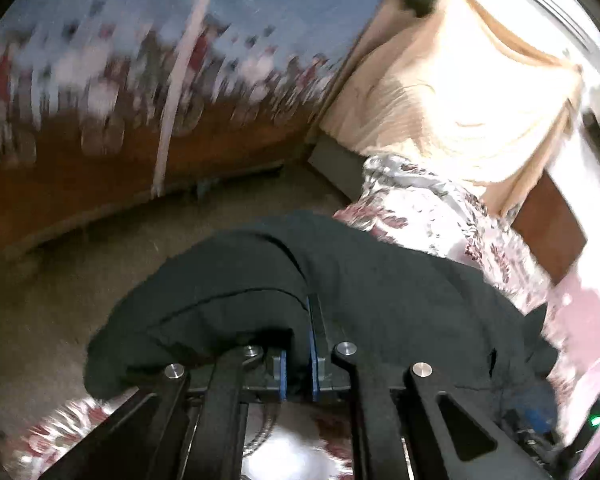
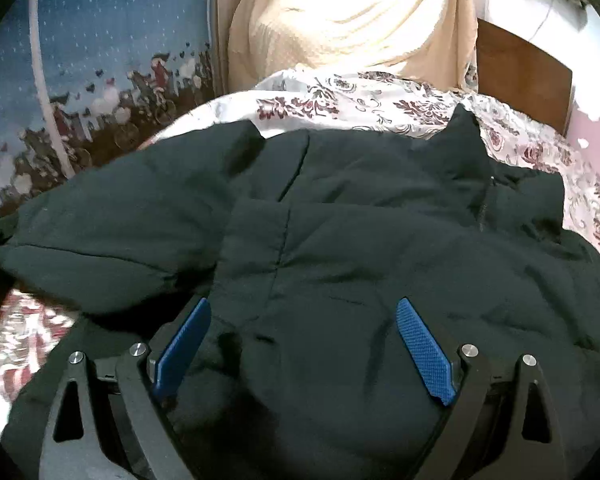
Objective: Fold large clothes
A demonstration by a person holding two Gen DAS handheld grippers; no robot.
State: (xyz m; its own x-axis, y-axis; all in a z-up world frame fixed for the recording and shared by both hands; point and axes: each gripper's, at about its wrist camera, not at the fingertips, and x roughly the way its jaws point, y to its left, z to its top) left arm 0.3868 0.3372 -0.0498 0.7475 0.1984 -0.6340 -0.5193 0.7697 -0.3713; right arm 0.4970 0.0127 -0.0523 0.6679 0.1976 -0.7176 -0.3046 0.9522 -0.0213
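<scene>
Jacket: big black puffy jacket (image 2: 340, 240), spread across the bed, taking up most of the right wrist view. Zipper and collar end sit toward the far right, a sleeve or side panel flops out to the left.

Left hand-held gripper (image 1: 298, 364): blue pads are pinched close together with a fold of the black jacket (image 1: 260, 280) clamped between them. The fabric bunches over the left finger and drapes off both sides. This view is pretty motion-blurred, so don't ask me which part of the jacket it's got.

Right hand-held gripper (image 2: 304, 344): spread wide, blue fingers (image 2: 424, 352) far apart, nothing between them gripped. It sits right over the near part of the jacket; fingertips look to be on or just above the fabric, can't tell which.

Jacket vs grippers: for the right one, the jacket body lies straight ahead and underneath, filling the gap between the fingers and running off past both. For the left one, the jacket is in the jaws and stretches away to the right.

Bed: floral bedspread (image 2: 340, 100), white with dark red print, peeking out beyond the jacket at the far side and at the near left.

Background: beige curtain (image 2: 360, 20) blown out with light behind the bed, brown headboard (image 2: 520, 80) at the right, blue wall hanging (image 2: 120, 40) with a hearts pattern on the left, floor (image 1: 80, 280) visible in the left wrist view.
</scene>
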